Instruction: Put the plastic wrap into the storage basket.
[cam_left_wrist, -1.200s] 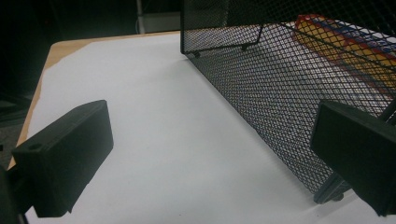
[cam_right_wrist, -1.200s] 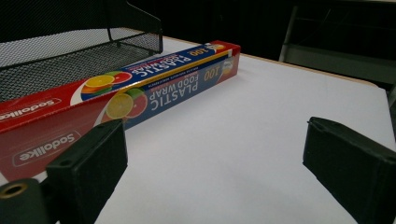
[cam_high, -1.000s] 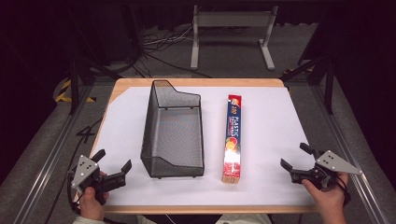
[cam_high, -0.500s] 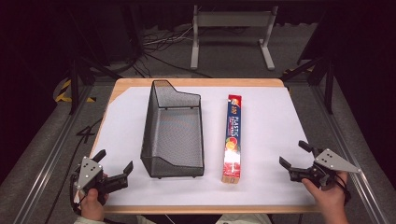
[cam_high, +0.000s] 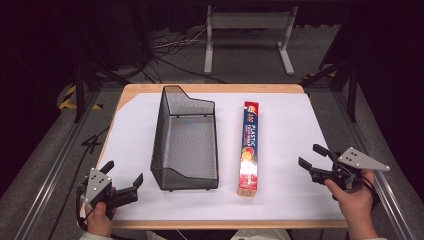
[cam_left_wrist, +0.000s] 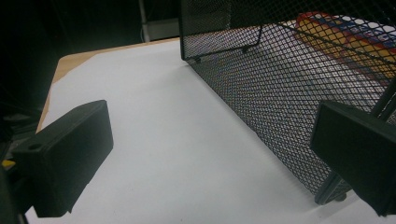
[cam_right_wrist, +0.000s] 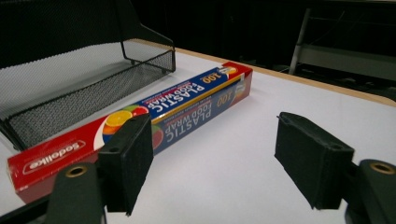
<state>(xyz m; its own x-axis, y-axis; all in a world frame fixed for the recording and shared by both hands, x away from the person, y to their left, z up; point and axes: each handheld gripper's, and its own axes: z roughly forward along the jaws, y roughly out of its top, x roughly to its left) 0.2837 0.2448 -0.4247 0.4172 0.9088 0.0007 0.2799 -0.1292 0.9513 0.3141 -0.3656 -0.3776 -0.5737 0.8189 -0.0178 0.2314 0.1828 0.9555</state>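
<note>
Moved: right gripper (cam_high: 314, 159) has lifted slightly, jaws just closing a little, nothing between them.
Left gripper (cam_high: 122, 176): wide, empty.
Plastic wrap box (cam_high: 249, 147): right of mesh basket (cam_high: 186, 142), lengthwise.
Handling: likely light, stiff, crushable cardboard; grasp mid-length across the narrow sides.

A mesh basket (cam_high: 185, 145) is set lengthwise on the table (cam_high: 290, 200), left of centre. A plastic wrap box (cam_high: 249, 148) is laid parallel to it, just to its right, w/ a narrow gap between. The left gripper (cam_high: 122, 186) is held at the near left corner, beside the basket's near end. The right gripper (cam_high: 313, 159) is held at the near right edge, right of the box, jaws apart w/ nothing between.
</note>
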